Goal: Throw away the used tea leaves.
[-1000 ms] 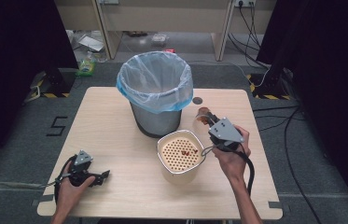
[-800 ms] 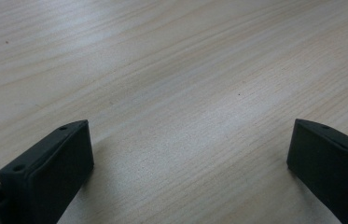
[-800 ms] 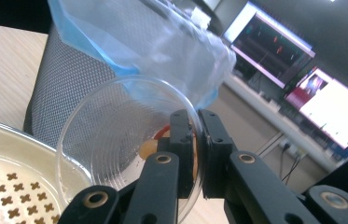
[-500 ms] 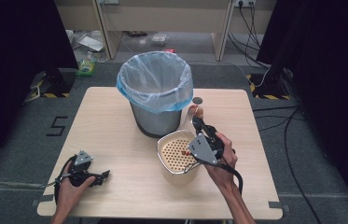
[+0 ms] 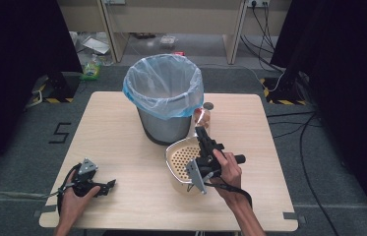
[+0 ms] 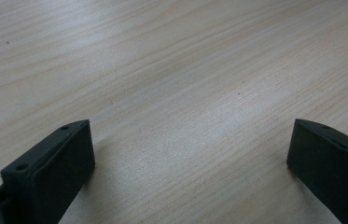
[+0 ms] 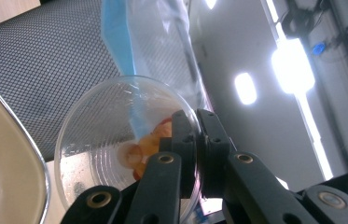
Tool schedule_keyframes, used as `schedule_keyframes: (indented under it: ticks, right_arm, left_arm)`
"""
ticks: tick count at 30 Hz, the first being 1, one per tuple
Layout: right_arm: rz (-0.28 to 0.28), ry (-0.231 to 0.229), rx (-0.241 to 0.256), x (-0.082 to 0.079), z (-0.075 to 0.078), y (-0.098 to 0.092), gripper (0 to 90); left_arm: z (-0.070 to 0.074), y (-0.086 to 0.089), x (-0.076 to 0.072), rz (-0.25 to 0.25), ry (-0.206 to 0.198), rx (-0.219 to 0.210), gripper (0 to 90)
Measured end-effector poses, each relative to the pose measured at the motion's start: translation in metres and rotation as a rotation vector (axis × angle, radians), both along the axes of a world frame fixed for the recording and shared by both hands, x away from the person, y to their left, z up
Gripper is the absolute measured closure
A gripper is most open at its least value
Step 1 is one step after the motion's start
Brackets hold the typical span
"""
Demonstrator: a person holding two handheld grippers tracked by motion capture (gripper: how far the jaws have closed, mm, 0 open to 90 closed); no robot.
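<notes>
Now a wide table [image 5: 122, 128] of pale wood with fine grain is seen. A round bin [image 5: 164, 98] of grey mesh is set at the far middle, and a thin blue bag [image 5: 137, 93] is folded over its rim. A cream strainer bowl [image 5: 178, 157] with rows of small holes is set just near the bin, to the right.

The right gripper [image 5: 201, 132] is clamped on the rim of a clear plastic cup [image 7: 115, 154]. The cup is held tipped, between the bin and the bowl, and small orange bits [image 7: 146, 142] are seen inside it. It looks like a tipping step: the bits are likely to be poured out, but it cannot be told whether into the bowl or the bin. More tilt would be needed next.

The left gripper [image 5: 107, 186] is rested at the near left, its jaws spread wide over bare wood.
</notes>
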State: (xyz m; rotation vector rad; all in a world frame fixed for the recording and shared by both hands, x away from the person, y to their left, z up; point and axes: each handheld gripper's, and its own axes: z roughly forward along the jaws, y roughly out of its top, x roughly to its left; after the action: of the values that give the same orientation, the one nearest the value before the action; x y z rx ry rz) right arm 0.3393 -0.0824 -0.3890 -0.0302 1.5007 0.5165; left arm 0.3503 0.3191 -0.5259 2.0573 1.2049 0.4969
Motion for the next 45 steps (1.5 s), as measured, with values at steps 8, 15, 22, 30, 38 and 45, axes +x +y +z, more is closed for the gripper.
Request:
schedule_keyframes:
  ticks: [8,15,22,30,38,45]
  right_arm:
    - [0.002,-0.028,-0.024,0.000,-0.008,0.004,87.1]
    - [-0.009,-0.079,-0.001,-0.003,-0.012,0.004,87.1]
    - [-0.036,-0.137,0.023,-0.006,-0.010,0.006,87.1]
    - [-0.075,-0.191,0.004,-0.003,-0.012,0.004,87.2]
    - [-0.054,-0.196,-0.010,-0.003,-0.021,0.008,87.1]
    - [-0.052,-0.213,-0.026,-0.005,-0.020,0.009,87.2]
  left_arm:
    - [0.000,0.000,0.000,0.000,0.000,0.000,0.0]
    - [0.000,0.000,0.000,0.000,0.001,-0.003,0.0]
    - [0.000,0.000,0.000,0.000,0.000,-0.002,0.0]
    - [0.000,0.000,0.000,0.000,-0.001,0.001,0.0]
    - [0.000,0.000,0.000,0.000,0.000,-0.001,0.0]
    - [0.000,0.000,0.000,0.000,-0.001,0.001,0.0]
